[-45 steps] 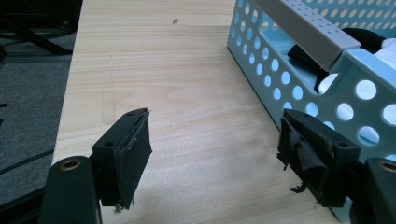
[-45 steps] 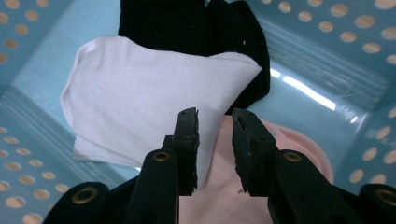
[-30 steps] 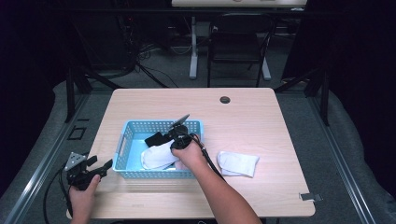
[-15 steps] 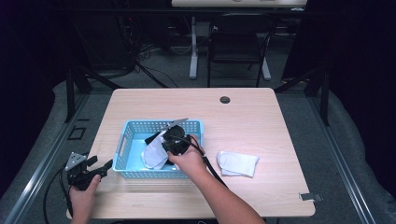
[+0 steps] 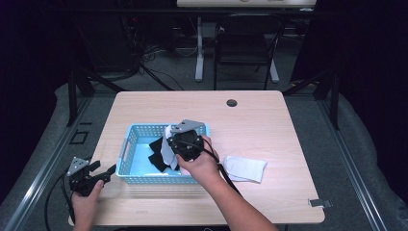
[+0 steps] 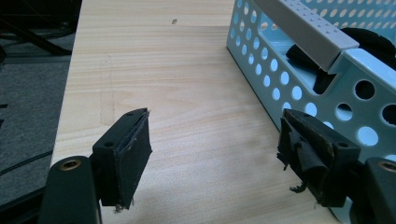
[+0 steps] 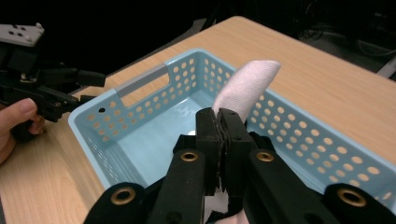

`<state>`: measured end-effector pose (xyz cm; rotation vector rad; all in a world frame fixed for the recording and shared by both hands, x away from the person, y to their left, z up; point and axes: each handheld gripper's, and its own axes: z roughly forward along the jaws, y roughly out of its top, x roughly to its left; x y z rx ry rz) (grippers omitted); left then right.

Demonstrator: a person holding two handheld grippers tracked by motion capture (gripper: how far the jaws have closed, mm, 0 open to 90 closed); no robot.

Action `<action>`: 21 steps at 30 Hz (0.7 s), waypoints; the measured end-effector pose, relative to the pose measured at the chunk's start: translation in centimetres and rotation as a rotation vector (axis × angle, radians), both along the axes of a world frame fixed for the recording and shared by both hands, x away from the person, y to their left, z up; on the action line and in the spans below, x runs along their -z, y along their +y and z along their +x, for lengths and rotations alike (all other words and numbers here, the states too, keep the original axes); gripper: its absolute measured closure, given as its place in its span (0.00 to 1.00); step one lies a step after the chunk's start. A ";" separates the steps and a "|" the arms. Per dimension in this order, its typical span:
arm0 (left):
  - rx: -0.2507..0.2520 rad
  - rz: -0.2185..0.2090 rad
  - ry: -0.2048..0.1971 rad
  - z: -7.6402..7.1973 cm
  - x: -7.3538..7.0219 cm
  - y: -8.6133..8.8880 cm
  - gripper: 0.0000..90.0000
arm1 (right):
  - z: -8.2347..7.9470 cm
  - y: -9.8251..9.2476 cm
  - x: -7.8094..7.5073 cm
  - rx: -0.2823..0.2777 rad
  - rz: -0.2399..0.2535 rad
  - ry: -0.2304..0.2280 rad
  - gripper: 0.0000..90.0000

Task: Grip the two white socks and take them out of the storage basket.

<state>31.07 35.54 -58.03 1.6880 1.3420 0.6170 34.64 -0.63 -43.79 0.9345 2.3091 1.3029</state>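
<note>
Right gripper clamped on white sock, held above blue basket near the table middle. Left gripper spread apart, nothing between, just left of basket.

From my seat the table is evenly lit from overhead, while the room around it falls into near black. The high view is soft and a bit grainy, with faint shadows under the basket. In the left gripper view the wood shows a pale sheen. In the right gripper view the sock looks crisp, while the closest parts of the gripper blur slightly.
</note>
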 end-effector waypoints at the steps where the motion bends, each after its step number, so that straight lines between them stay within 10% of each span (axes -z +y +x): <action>1: 0.000 0.000 0.000 0.0 0.0 0.0 0.28 | -0.2 -0.3 -0.3 0.002 0.002 -0.009 0.98; 21: -0.003 0.001 -0.005 0.0 0.1 -0.1 0.28 | -2.8 -5.7 -4.7 0.058 0.114 -0.120 0.98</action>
